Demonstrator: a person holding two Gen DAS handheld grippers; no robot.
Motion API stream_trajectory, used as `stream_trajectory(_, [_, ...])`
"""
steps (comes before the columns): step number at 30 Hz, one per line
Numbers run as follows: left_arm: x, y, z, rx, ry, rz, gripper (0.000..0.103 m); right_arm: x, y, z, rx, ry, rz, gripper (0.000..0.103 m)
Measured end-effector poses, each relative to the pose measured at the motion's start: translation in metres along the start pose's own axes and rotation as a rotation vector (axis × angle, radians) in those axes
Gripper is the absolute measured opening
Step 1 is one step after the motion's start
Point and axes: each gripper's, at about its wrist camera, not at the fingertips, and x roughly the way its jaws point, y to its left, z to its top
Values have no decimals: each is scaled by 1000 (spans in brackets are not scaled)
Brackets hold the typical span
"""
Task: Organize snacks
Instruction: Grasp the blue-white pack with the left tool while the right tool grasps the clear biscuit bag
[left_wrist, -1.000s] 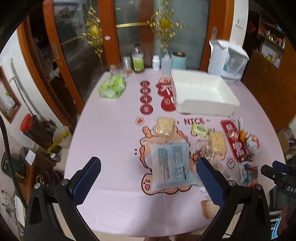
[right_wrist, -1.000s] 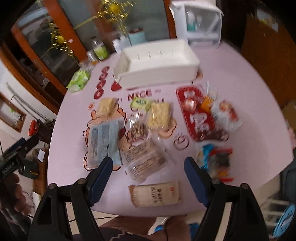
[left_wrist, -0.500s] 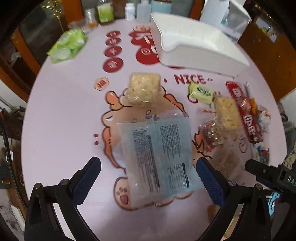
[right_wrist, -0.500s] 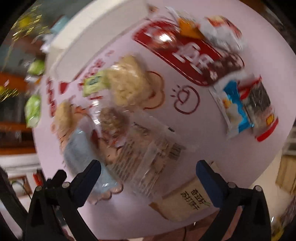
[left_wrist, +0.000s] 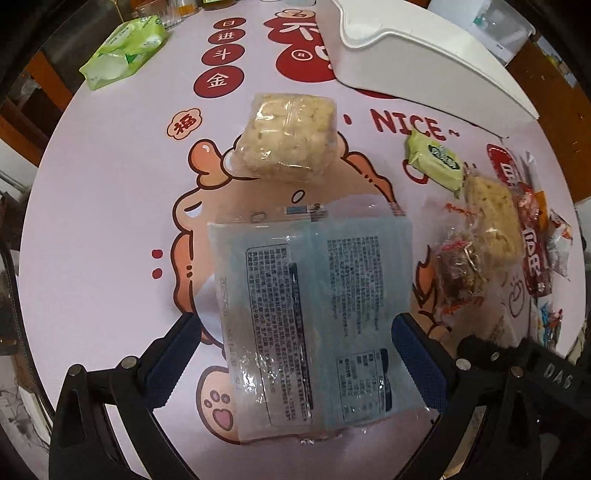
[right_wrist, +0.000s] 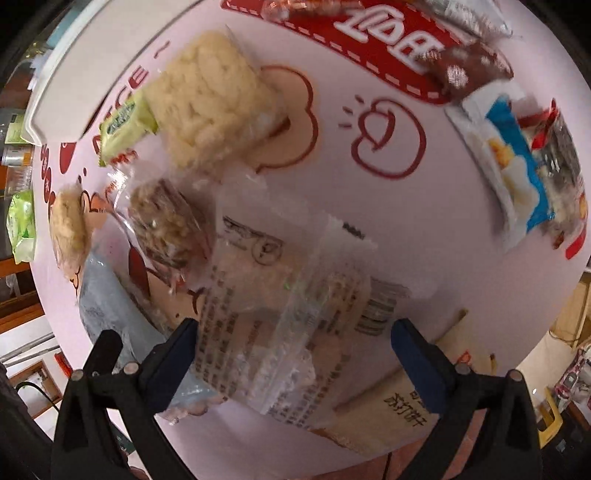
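My left gripper (left_wrist: 295, 354) is open, its fingers either side of a pale blue snack packet (left_wrist: 310, 306) lying flat on the pink tablecloth. My right gripper (right_wrist: 291, 354) is open, straddling a clear packet of biscuits (right_wrist: 288, 302) with printed text. A white bin (left_wrist: 417, 48) stands at the far side. Other snacks lie about: a rice-cracker block (left_wrist: 288, 136), a small green packet (left_wrist: 437, 160), a second cracker block (right_wrist: 210, 99), a nut bar (right_wrist: 166, 225), a red packet (right_wrist: 373, 40), a blue packet (right_wrist: 517, 173) and a tan biscuit packet (right_wrist: 399, 410).
A green tissue pack (left_wrist: 122, 48) lies at the far left of the table. Bottles and jars stand along the far edge. The table's near edge runs just below the right gripper. The right gripper's black body (left_wrist: 524, 365) shows at the left view's lower right.
Both grippers have come down and forward toward the table. The left now frames the blue packet closely. The right has moved onto the clear biscuit packet. Neither has closed.
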Motion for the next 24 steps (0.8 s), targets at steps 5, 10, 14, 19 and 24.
stream_trajectory(5, [7, -4, 2, -26, 16, -18, 102, -2, -2, 0, 3, -4, -7, 96])
stream_trajectory(10, [15, -12, 4, -20, 30, -38, 102, -19, 3, 0, -17, 0, 16, 86])
stream_trajectory(14, [25, -20, 5, -2, 49, -8, 102, -23, 1, 4, -15, 1, 50, 84])
stream_trajectory(19, [35, -33, 8, 6, 62, 37, 103, -34, -33, 12, 5, 12, 101, 82])
stream_trajectory(24, [51, -54, 11, 32, 74, 106, 103, -40, -48, 19, 18, 17, 117, 82])
